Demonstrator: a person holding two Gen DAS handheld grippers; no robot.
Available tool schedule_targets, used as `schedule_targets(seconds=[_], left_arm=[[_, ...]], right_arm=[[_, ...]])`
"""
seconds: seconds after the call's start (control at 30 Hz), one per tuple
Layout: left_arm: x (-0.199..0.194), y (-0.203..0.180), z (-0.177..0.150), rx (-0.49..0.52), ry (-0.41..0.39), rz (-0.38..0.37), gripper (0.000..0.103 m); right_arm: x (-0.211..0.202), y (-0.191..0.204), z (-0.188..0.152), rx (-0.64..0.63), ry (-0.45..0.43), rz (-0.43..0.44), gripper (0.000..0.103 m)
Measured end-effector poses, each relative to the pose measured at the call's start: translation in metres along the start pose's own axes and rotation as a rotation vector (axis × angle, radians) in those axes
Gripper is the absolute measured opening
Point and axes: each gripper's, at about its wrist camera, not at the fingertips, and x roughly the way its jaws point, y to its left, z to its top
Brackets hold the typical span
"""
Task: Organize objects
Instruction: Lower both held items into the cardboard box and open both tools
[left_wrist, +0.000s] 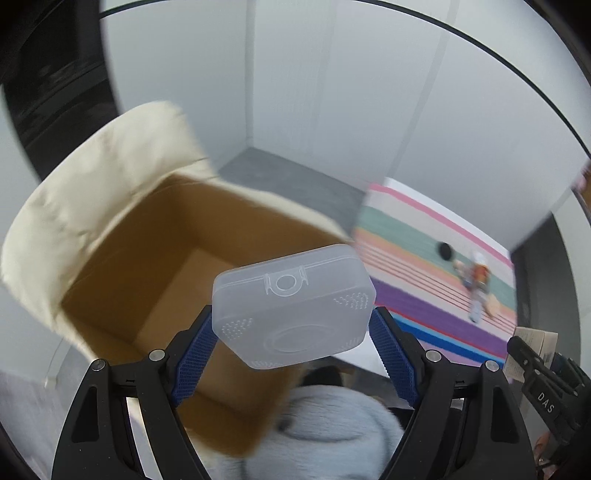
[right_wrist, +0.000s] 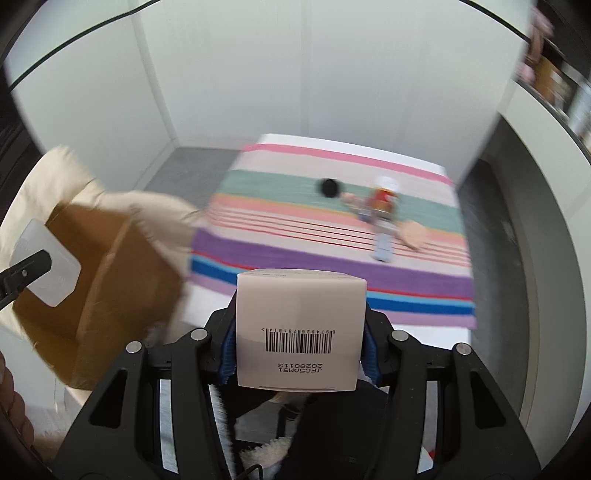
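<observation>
The plastic case (left_wrist: 293, 306) is frosted, translucent white. The small carton (right_wrist: 300, 325) is pale pinkish white with a black barcode and black lettering. The cardboard box (left_wrist: 177, 280) is brown inside, its rim wrapped in cream cloth (left_wrist: 92, 184). The striped cloth (right_wrist: 332, 236) runs in bands of pink, teal, peach, red, purple and blue. The pads (left_wrist: 195, 350) are blue on black jaws

white carton (right_wrist: 300, 332): barcode, "JFCSAM51", "2028011S"; right gripper (left_wrist: 546, 384): "DAS"

Grey floor (left_wrist: 280, 173), white walls (right_wrist: 295, 74), black cable (left_wrist: 480, 48) along wall, shelf (right_wrist: 561, 85) far right.
</observation>
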Motion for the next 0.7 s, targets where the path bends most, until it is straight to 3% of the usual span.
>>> schedule_targets(seconds=[0.27, 0.43, 0.57, 0.6, 0.63, 0.67, 0.7], left_arm=[[-0.011, 0.105, -0.009, -0.209, -0.032, 0.164, 0.084], [-0.016, 0.134, -0.015, -0.269, -0.055, 0.228, 0.084], [-0.017, 0.133, -0.012, -0.255, -0.079, 0.221, 0.084], [-0.02, 0.132, -0.012, -0.249, -0.084, 0.217, 0.089], [-0.022, 0.129, -0.011, -0.236, -0.093, 0.212, 0.093], [-0.023, 0.126, -0.009, -0.226, -0.102, 0.209, 0.102], [-0.026, 0.123, -0.009, -0.218, -0.114, 0.208, 0.103]], right_arm=[[0.008, 0.151, 0.01, -0.28, -0.011, 0.166, 0.055], [0.006, 0.23, 0.0, -0.441, -0.021, 0.256, 0.055], [0.008, 0.26, -0.006, -0.503, -0.029, 0.283, 0.055], [0.008, 0.262, -0.007, -0.509, -0.037, 0.297, 0.056], [0.006, 0.264, -0.007, -0.513, -0.045, 0.31, 0.06], [0.008, 0.265, -0.007, -0.511, -0.043, 0.308, 0.085], [0.01, 0.263, -0.007, -0.503, -0.04, 0.297, 0.103]])
